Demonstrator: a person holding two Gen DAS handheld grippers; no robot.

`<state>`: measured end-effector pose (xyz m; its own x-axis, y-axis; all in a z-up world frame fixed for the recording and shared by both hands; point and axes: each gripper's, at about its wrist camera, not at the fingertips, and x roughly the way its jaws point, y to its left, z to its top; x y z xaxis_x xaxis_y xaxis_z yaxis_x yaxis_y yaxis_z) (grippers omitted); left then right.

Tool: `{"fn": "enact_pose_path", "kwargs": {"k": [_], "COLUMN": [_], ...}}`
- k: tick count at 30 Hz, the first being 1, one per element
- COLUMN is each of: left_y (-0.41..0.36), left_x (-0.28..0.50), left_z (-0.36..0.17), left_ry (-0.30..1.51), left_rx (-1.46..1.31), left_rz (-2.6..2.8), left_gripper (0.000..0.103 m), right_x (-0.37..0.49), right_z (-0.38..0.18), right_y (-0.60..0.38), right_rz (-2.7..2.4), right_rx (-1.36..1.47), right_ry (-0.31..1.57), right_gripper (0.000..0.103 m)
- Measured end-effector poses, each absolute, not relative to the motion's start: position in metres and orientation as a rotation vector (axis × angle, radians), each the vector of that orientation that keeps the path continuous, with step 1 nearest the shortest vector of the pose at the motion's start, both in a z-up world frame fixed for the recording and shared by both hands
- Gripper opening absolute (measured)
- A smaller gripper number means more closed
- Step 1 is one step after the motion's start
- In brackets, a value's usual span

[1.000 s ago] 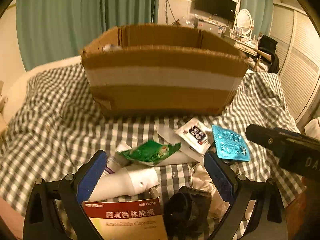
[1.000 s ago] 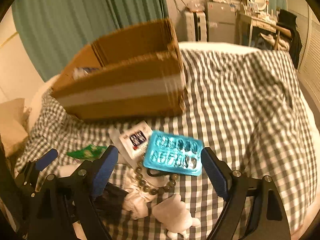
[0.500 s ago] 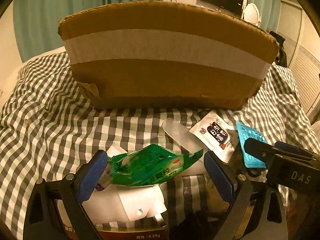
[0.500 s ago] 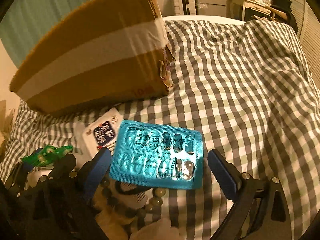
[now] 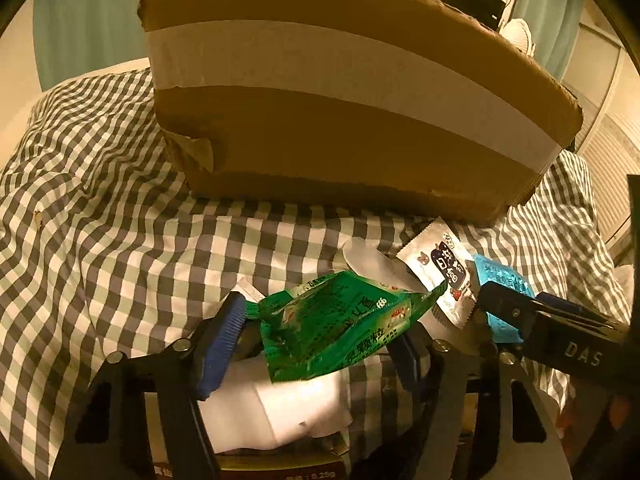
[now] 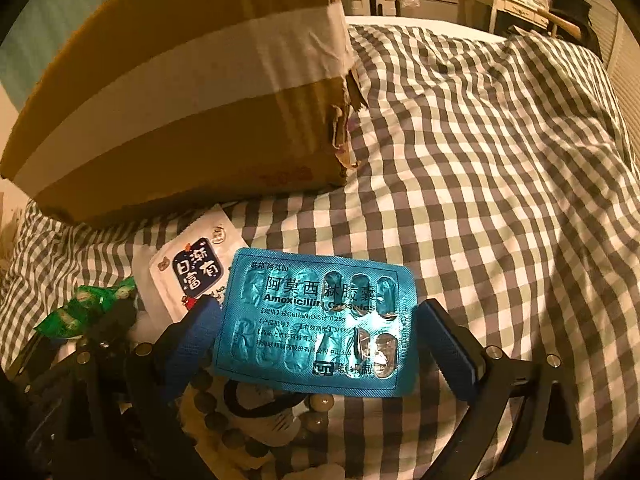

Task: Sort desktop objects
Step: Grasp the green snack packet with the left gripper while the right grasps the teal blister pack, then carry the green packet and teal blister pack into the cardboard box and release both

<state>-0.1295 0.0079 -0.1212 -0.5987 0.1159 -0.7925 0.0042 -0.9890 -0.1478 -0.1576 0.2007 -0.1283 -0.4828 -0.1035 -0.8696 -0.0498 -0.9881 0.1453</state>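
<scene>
A crumpled green sachet (image 5: 340,332) sits between the blue pads of my left gripper (image 5: 316,344). Its jaws are closing and the pads press the sachet's ends, so it bulges upward. It lies over a white bottle (image 5: 280,404). In the right wrist view a teal blister pack (image 6: 316,320) of capsules lies flat between the wide-apart fingers of my right gripper (image 6: 320,344), which is open; neither pad presses it. A white sachet with a dark label (image 6: 196,268) lies just left of the blister pack. The taped cardboard box (image 5: 340,120) stands right behind the items.
Everything rests on a grey-and-white checked cloth (image 6: 480,200). A bead bracelet (image 6: 216,412) lies under the blister pack. A medicine carton (image 5: 248,468) shows at the bottom edge of the left wrist view. The right gripper's finger (image 5: 540,320) reaches in beside the left one.
Both grippers came down close to the items. The left jaws narrowed onto the green sachet, which now bulges. The right jaws widened around the blister pack.
</scene>
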Motion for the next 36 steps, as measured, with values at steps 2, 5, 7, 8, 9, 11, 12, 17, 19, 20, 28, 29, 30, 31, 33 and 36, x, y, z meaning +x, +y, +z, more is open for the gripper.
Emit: {"fn": "enact_pose_path", "kwargs": {"k": [2,5,7,8,9,11,12,17,19,20,28,29,30,31,33,36], "left_y": [0.006,0.0,-0.001,0.0,0.001,0.001,0.001,-0.004,-0.008,-0.011,-0.017,-0.018,-0.018,-0.019,-0.017,-0.02], "left_x": [-0.129,-0.129,-0.127,-0.126,-0.126,-0.127,-0.127,-0.118,-0.115,-0.111,-0.092,-0.089,-0.086,-0.083,-0.077,-0.067], "left_z": [-0.121,-0.119,-0.118,-0.117,-0.115,-0.11,-0.109,-0.1,-0.097,-0.094,-0.073,-0.069,-0.065,-0.06,-0.048,-0.032], "left_ry": [-0.2,-0.201,-0.191,-0.178,-0.168,-0.159,-0.159,-0.178,-0.188,-0.191,-0.229,-0.23,-0.229,-0.227,-0.22,-0.241], "left_rx": [-1.375,-1.353,-1.341,-1.335,-1.327,-1.315,-1.31,-1.281,-1.273,-1.268,-1.217,-1.206,-1.193,-1.176,-1.14,-1.089], "left_rz": [2.744,2.744,2.743,2.746,2.749,2.75,2.75,2.761,2.763,2.765,2.787,2.787,2.793,2.798,2.817,2.835], "left_gripper": [0.063,0.052,0.05,0.047,0.044,0.042,0.041,0.038,0.038,0.038,0.038,0.038,0.038,0.037,0.038,0.038], "right_x": [-0.158,-0.157,-0.155,-0.155,-0.153,-0.148,-0.146,-0.132,-0.126,-0.122,-0.103,-0.1,-0.097,-0.097,-0.093,-0.083], "right_z": [-0.129,-0.13,-0.131,-0.132,-0.13,-0.128,-0.126,-0.118,-0.109,-0.105,-0.072,-0.068,-0.062,-0.059,-0.051,-0.037], "right_y": [0.201,0.202,0.203,0.203,0.204,0.205,0.205,0.209,0.211,0.212,0.2,0.199,0.197,0.195,0.187,0.184], "right_rz": [-2.667,-2.661,-2.659,-2.661,-2.667,-2.683,-2.682,-2.711,-2.712,-2.721,-2.753,-2.755,-2.76,-2.761,-2.762,-2.762], "right_rx": [1.582,1.58,1.569,1.566,1.558,1.539,1.533,1.501,1.48,1.467,1.364,1.351,1.333,1.327,1.299,1.248], "right_ry": [-0.238,-0.225,-0.22,-0.22,-0.224,-0.216,-0.204,-0.201,-0.215,-0.211,-0.191,-0.19,-0.19,-0.19,-0.203,-0.21], "right_gripper": [0.1,0.1,0.1,0.1,0.099,0.099,0.098,0.098,0.098,0.098,0.098,0.098,0.098,0.098,0.098,0.098]}}
